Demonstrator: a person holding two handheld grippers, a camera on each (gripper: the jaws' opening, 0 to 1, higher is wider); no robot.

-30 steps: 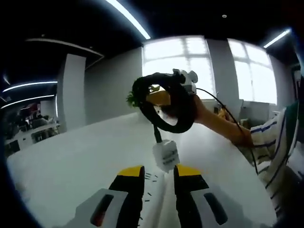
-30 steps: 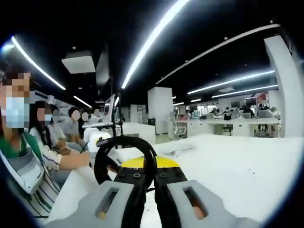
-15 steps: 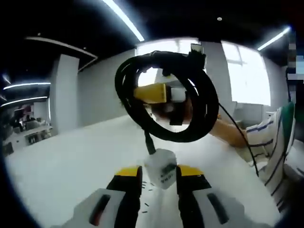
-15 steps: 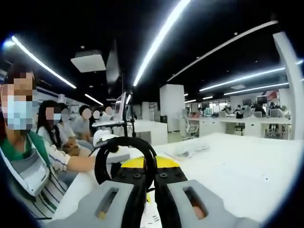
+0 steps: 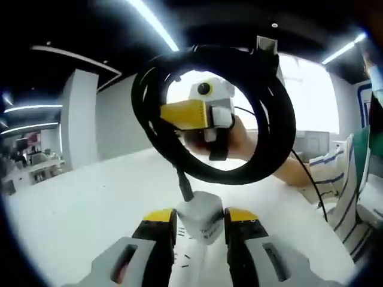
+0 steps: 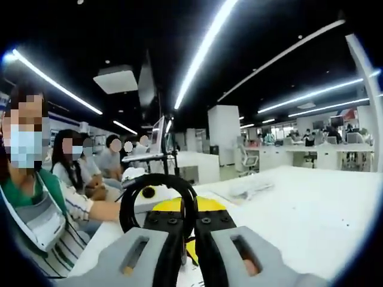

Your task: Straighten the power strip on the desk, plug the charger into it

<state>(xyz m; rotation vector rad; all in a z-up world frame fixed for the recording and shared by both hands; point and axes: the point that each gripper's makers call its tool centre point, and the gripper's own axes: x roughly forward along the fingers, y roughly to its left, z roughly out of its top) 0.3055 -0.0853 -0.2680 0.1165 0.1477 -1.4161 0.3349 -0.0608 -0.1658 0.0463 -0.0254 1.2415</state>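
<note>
A black cable coil hangs in the air, and my right gripper, with yellow jaws, is shut on its top. From the coil's lower end dangles a white charger. It sits between the yellow fingertips of my left gripper, which is open around it. In the right gripper view the coil loops out to the left of my right gripper, whose jaws are closed on the cable. Below all this lies the white desk.
A hand and a striped sleeve hold the right gripper. Several seated people are at the left of the right gripper view. A flat white object lies further out on the desk; I cannot tell what it is.
The coil and right gripper have come closer to the left gripper's camera. The charger has slid from just ahead of the left fingertips to between them.
</note>
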